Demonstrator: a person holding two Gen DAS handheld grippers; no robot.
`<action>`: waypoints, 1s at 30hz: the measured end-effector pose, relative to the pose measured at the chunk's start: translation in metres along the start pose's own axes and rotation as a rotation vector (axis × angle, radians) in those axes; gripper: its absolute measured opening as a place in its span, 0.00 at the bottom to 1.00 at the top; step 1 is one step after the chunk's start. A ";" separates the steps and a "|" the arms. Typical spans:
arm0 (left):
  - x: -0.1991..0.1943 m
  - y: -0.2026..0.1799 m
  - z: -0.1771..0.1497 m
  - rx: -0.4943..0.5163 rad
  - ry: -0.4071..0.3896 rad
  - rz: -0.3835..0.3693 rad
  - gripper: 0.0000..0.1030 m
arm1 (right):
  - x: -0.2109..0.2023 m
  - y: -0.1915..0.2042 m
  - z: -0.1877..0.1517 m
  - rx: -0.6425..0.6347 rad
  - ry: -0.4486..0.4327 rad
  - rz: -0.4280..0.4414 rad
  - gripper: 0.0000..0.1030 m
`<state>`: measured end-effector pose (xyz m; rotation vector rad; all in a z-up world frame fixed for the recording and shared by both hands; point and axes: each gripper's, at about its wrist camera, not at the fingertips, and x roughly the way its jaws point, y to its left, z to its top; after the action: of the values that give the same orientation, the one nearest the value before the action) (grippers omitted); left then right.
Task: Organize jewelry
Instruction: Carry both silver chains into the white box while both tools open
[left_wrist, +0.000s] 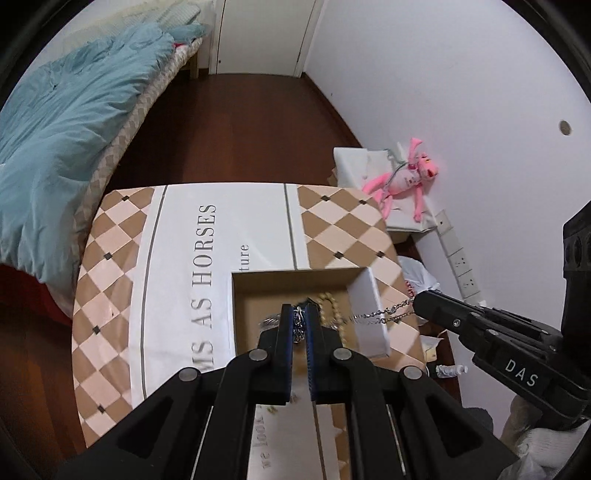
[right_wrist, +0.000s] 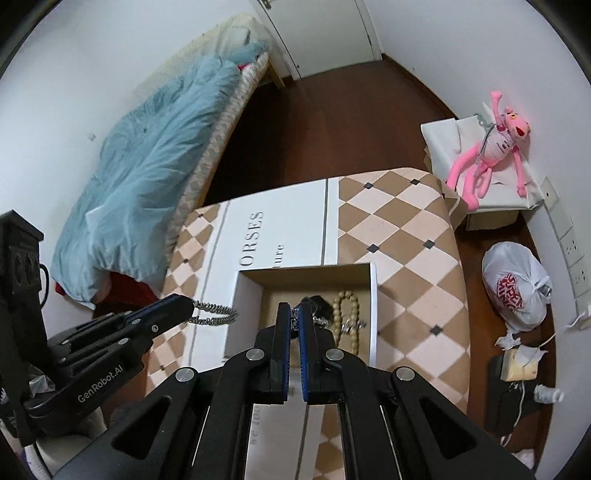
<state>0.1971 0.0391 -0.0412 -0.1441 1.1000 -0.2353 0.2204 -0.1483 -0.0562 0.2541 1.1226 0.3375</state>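
The open box (right_wrist: 306, 280) is crowded by bead strands (right_wrist: 345, 314) at 1 o'clock, while patterned tabletop (right_wrist: 406, 236) is left bare beyond its walls at 12 o'clock.

White walls (left_wrist: 424, 74), dark wood floor (left_wrist: 240, 129), bed (left_wrist: 122, 122) with blue duvet (left_wrist: 62, 122), white door (left_wrist: 262, 33).

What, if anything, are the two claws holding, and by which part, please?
Both grip one silver chain: the left claw pinches one end over the open box, the right claw the other; it spans the box's wall between them.
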 end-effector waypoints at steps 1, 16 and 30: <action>0.010 0.004 0.005 -0.005 0.018 0.005 0.03 | 0.008 -0.001 0.005 -0.003 0.013 -0.014 0.04; 0.087 0.024 0.025 -0.042 0.197 0.115 0.07 | 0.101 -0.034 0.031 -0.015 0.222 -0.158 0.05; 0.065 0.039 0.029 -0.055 0.100 0.249 0.95 | 0.092 -0.031 0.023 -0.042 0.209 -0.247 0.63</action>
<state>0.2551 0.0600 -0.0932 -0.0433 1.2125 0.0113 0.2816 -0.1417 -0.1350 0.0415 1.3361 0.1700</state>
